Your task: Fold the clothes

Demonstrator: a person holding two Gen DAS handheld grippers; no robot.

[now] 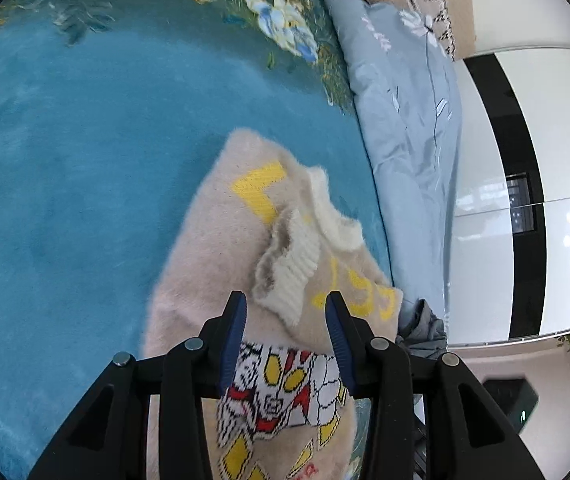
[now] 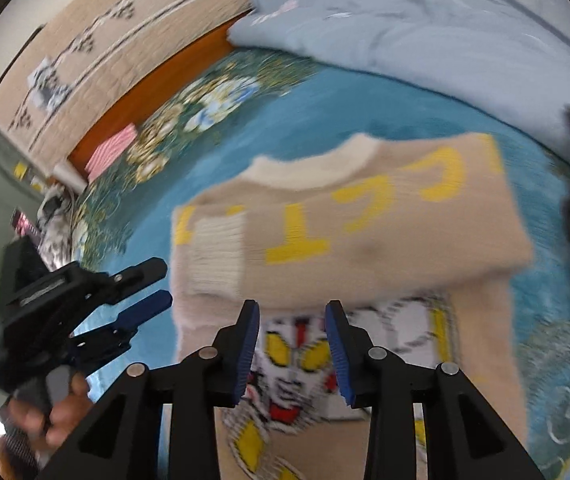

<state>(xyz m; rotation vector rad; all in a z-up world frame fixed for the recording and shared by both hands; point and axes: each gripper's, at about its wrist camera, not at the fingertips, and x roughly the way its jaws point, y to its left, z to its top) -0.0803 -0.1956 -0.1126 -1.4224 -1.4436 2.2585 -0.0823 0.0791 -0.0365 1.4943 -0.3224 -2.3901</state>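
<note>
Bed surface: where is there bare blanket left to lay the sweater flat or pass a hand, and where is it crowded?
The widest bare patch is plain teal blanket left of the beige sweater, bordered far off by its floral edge. A narrow teal strip separates the sweater from the light blue quilt. Crowded: the quilt side, where a grey garment is bunched.

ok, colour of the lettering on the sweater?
Yellow, on the beige sweater. The right wrist view shows it best, though blurred.
</note>
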